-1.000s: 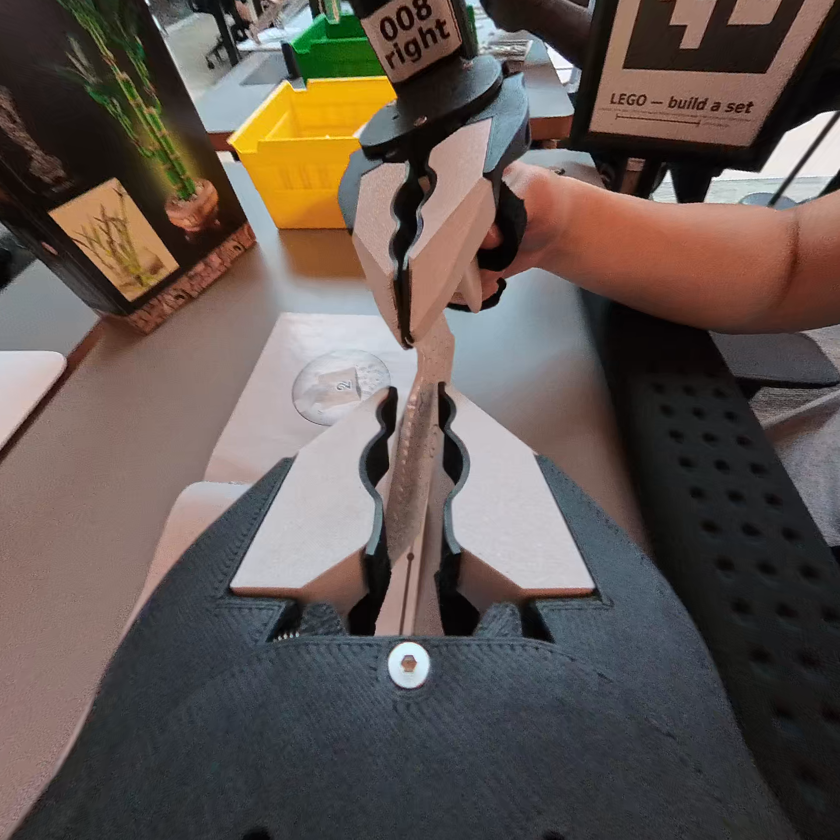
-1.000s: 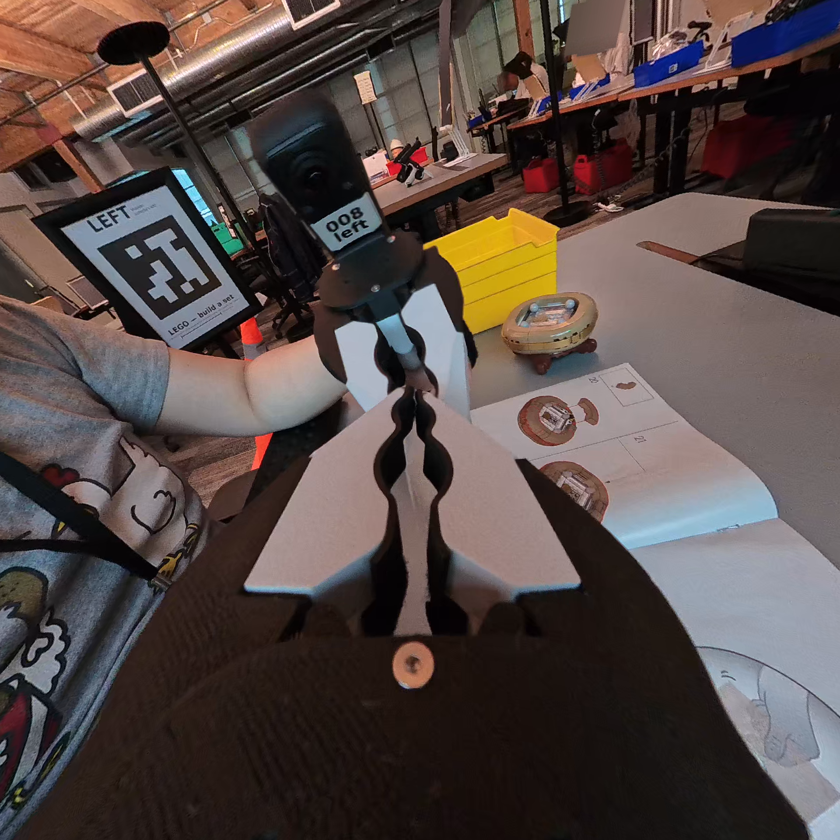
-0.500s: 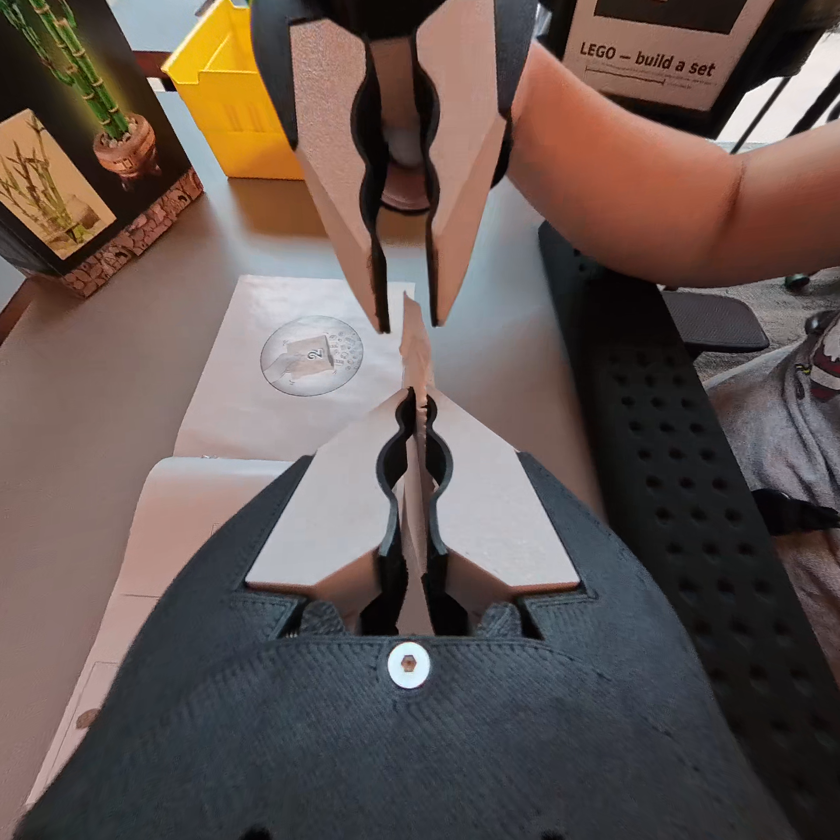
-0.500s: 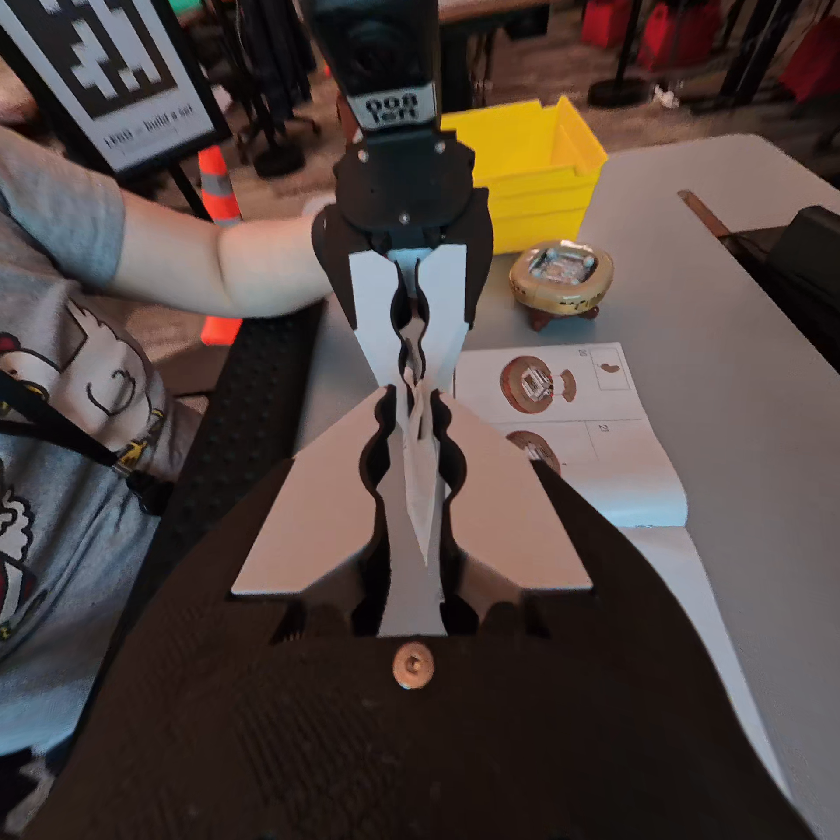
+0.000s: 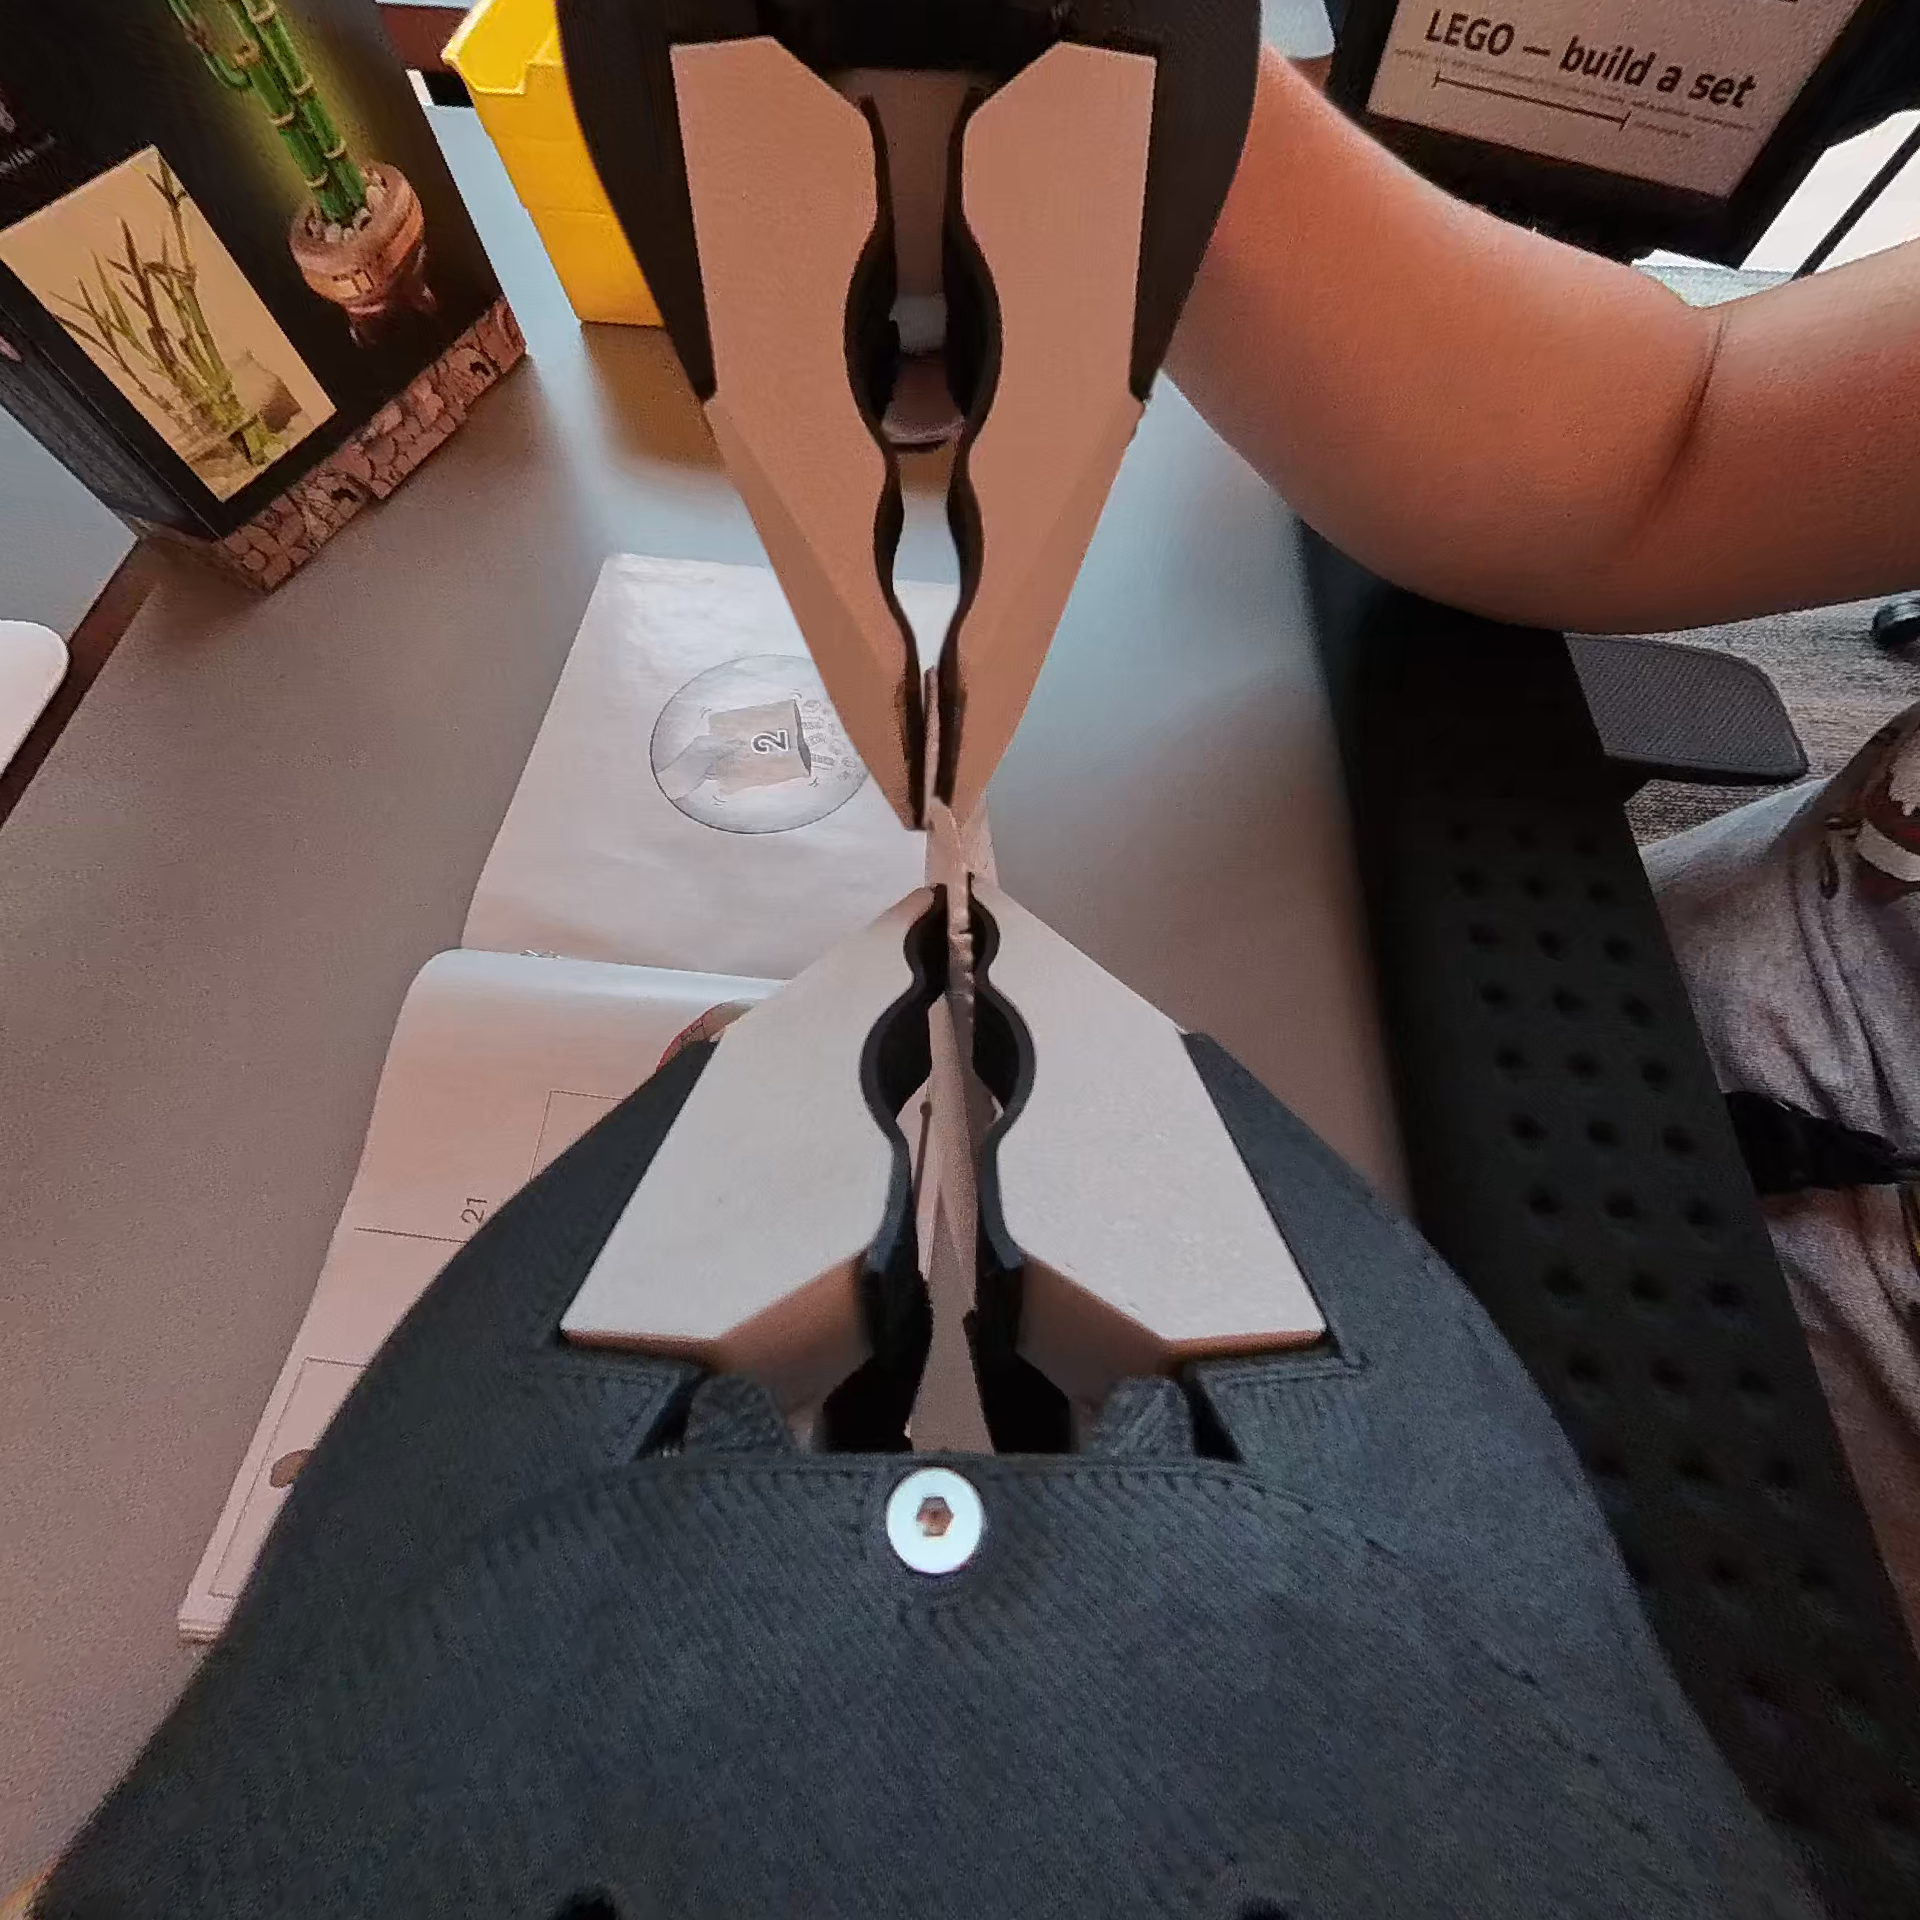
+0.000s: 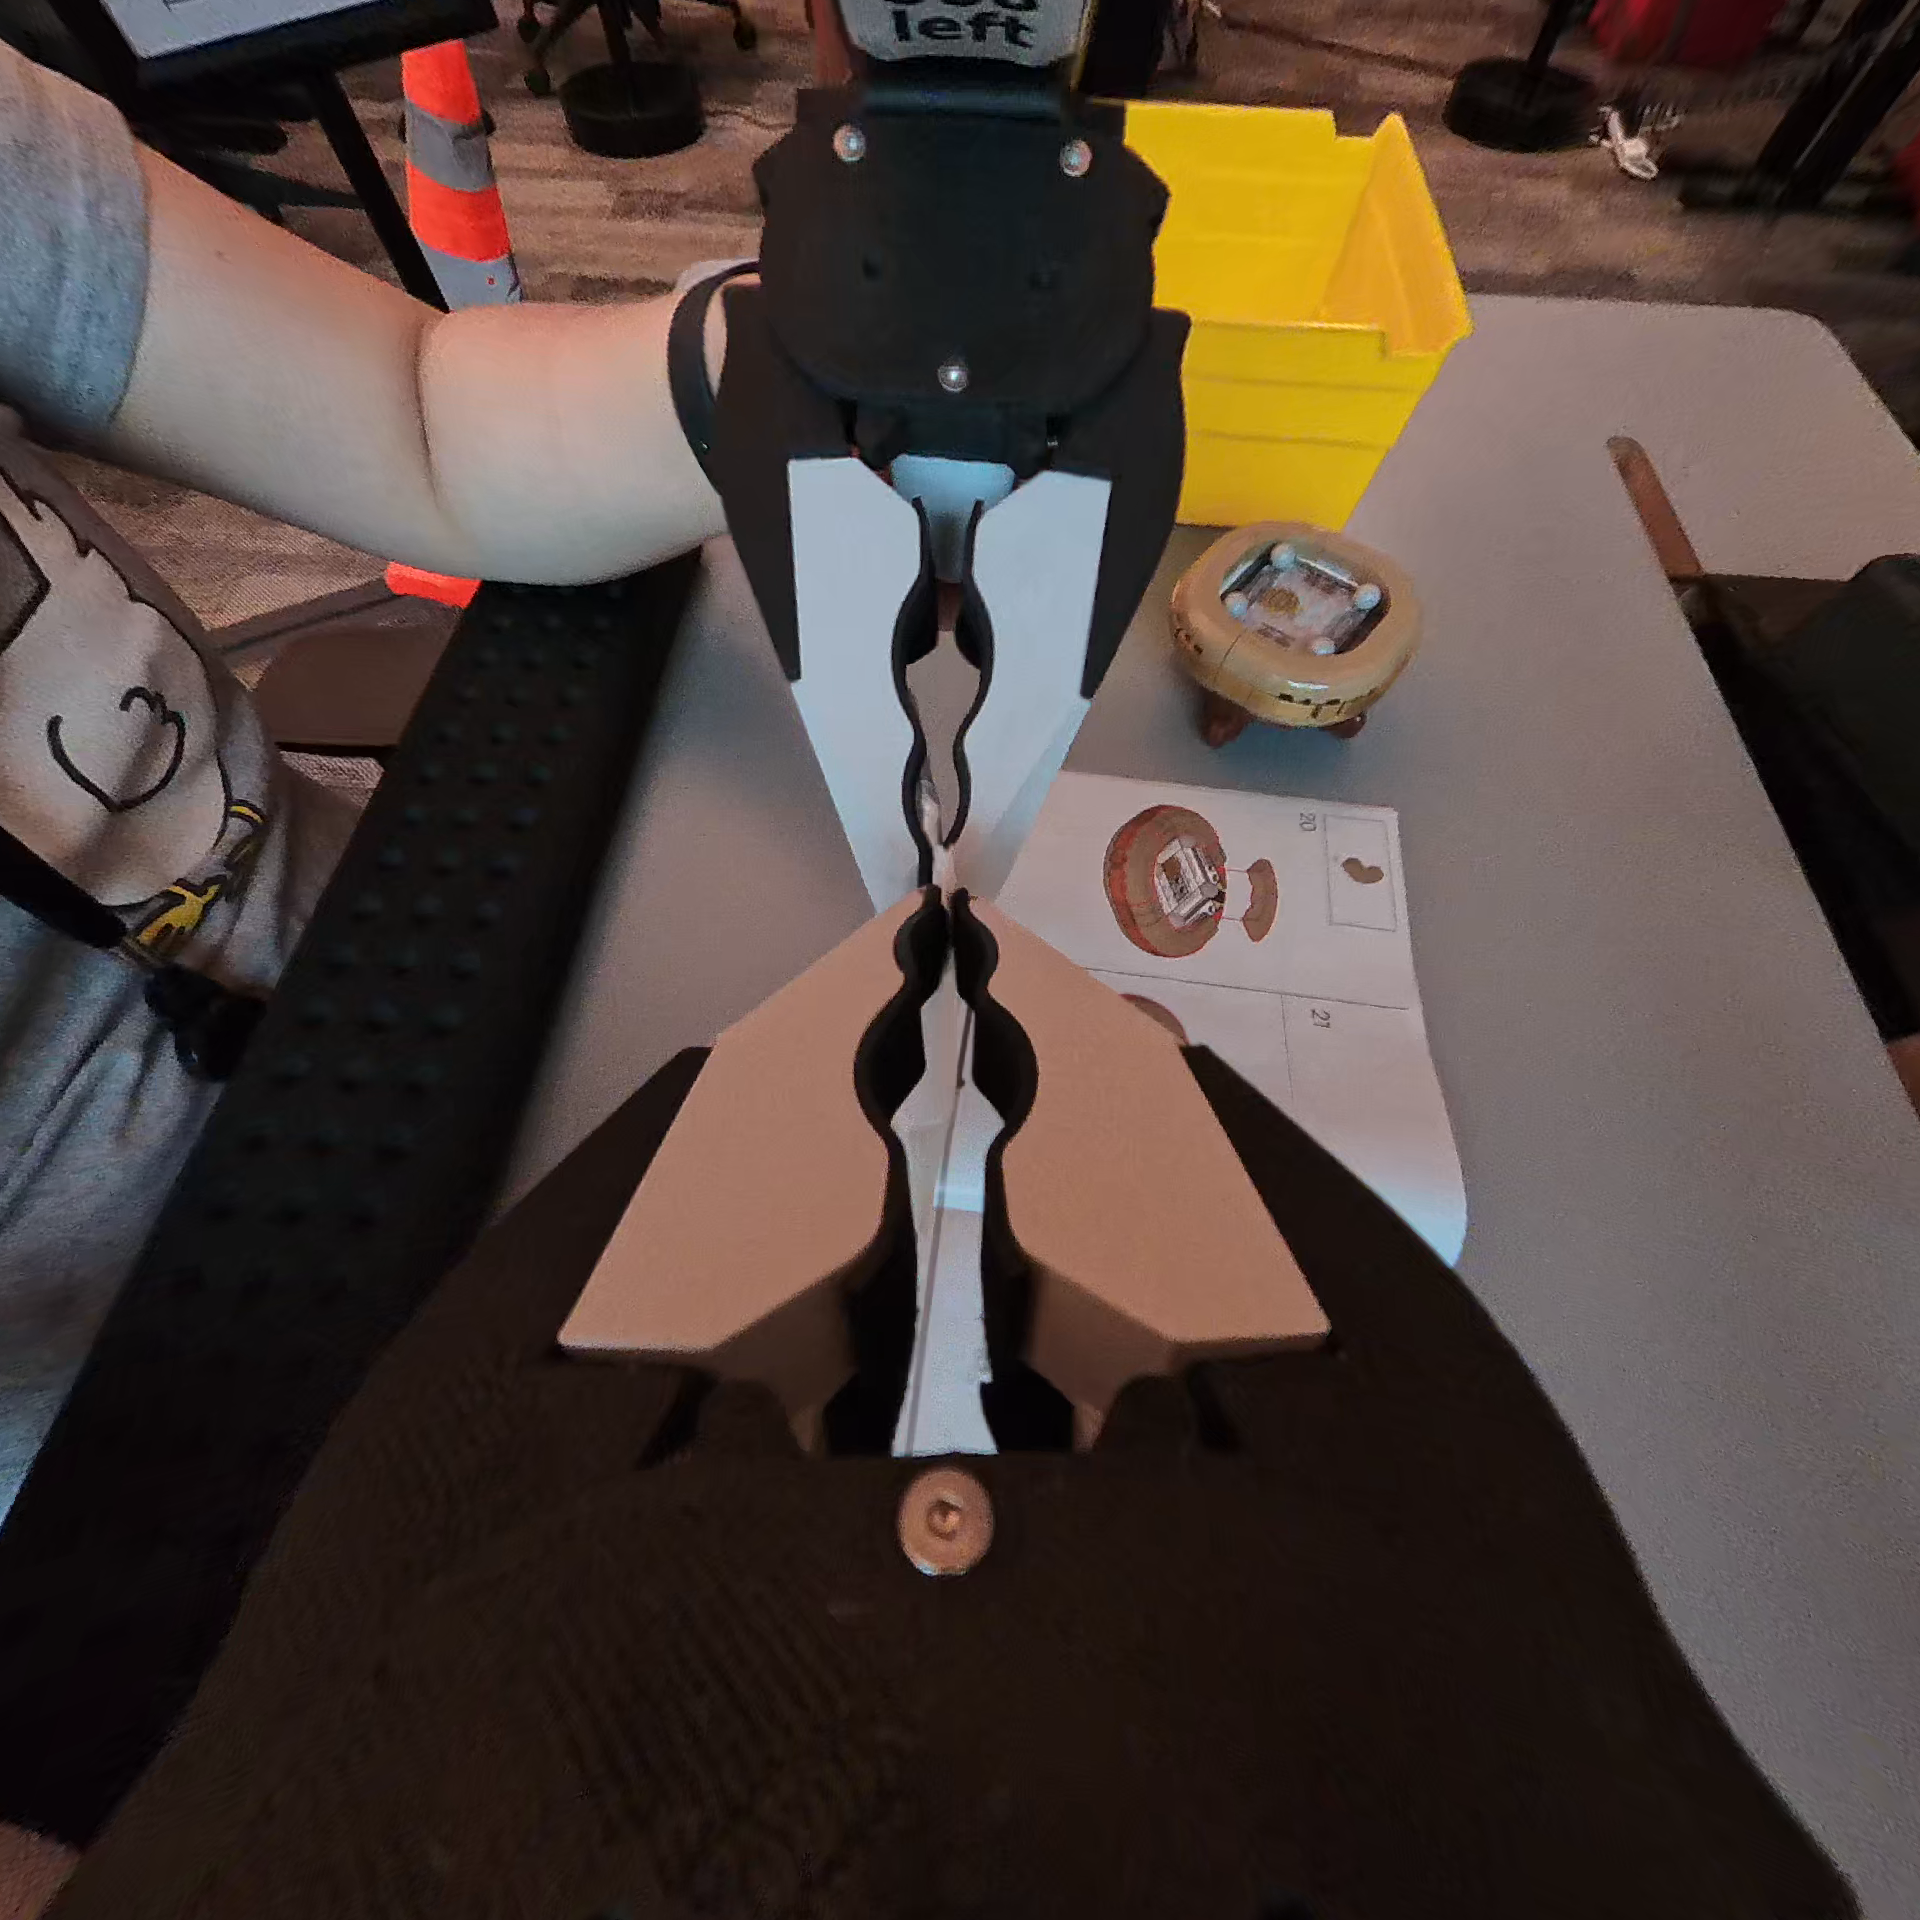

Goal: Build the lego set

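Note:
A thin white paper parts bag (image 5: 956, 1143) is seen edge-on, held in the air between both grippers. My left gripper (image 5: 951, 906) is shut on one side of it. My right gripper (image 6: 948, 906) is shut on the other side, with the bag (image 6: 940, 1247) running back between its jaws. The two grippers meet tip to tip: the right gripper (image 5: 940, 821) shows in the left wrist view and the left gripper (image 6: 935, 868) in the right wrist view. A tan round lego pot (image 6: 1294, 623) stands on the table (image 6: 1662, 1039) beyond.
An open instruction booklet (image 6: 1299, 935) lies under the grippers and also shows in the left wrist view (image 5: 623, 831). A yellow bin (image 6: 1299, 343) stands behind the pot. The lego box (image 5: 208, 260) stands at far left. A black perforated strip (image 5: 1610, 1039) runs along the person's side. Both grippers' tips are close together, under 4 cm apart. The tan round lego pot (image 6: 1294, 623) is about equally far from each gripper, around 25 centimeters.
The grippers have drawn together until their tips nearly touch, and both views have tilted down toward the table. The right gripper's jaws, apart half a second ago, have closed on the bag.

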`<move>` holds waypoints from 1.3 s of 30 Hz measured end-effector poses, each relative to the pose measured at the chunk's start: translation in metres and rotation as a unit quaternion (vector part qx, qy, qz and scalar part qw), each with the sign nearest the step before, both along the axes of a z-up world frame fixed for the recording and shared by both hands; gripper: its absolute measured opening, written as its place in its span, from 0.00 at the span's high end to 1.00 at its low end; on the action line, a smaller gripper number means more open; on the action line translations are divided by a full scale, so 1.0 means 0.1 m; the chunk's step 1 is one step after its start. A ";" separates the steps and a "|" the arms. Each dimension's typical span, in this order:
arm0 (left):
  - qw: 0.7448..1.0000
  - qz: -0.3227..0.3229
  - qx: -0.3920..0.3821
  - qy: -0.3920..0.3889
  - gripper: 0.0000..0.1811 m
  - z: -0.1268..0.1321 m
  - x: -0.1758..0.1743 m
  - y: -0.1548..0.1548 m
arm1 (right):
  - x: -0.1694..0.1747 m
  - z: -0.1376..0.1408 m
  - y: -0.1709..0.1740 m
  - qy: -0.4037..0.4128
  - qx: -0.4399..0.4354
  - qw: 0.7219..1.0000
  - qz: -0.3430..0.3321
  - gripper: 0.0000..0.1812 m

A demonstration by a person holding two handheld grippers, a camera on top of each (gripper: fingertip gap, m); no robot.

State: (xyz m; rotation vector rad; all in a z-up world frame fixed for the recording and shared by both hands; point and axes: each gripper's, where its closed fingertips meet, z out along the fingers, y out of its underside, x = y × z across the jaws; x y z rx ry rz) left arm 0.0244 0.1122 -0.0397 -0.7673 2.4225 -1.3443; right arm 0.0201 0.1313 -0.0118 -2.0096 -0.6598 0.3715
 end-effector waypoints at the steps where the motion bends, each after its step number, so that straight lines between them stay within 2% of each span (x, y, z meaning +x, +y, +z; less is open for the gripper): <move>1: 1.000 0.001 0.000 0.001 1.00 0.01 0.00 0.01 | 0.00 0.01 0.00 0.007 0.000 1.000 -0.003 1.00; 7: 1.000 0.003 -0.003 0.018 1.00 -0.02 -0.03 0.00 | -0.02 0.00 0.00 -0.016 0.028 0.999 0.001 1.00; 13: 0.992 -0.020 -0.108 0.067 1.00 0.16 -0.11 -0.05 | -0.09 0.18 -0.04 0.000 0.111 0.994 0.023 1.00; 17: 0.984 -0.048 -0.144 0.090 1.00 0.22 -0.19 -0.13 | -0.16 0.24 -0.11 0.000 0.162 0.986 0.045 1.00; 22: 0.965 -0.082 -0.207 0.141 1.00 0.32 -0.28 -0.23 | -0.23 0.32 -0.21 0.014 0.202 0.977 0.059 1.00; 35: 0.928 -0.118 -0.293 0.198 1.00 0.45 -0.35 -0.24 | -0.30 0.45 -0.28 0.042 0.247 0.965 0.084 1.00; 39: 0.928 -0.120 -0.298 0.192 1.00 0.48 -0.35 -0.21 | -0.31 0.48 -0.27 0.055 0.259 0.961 0.084 1.00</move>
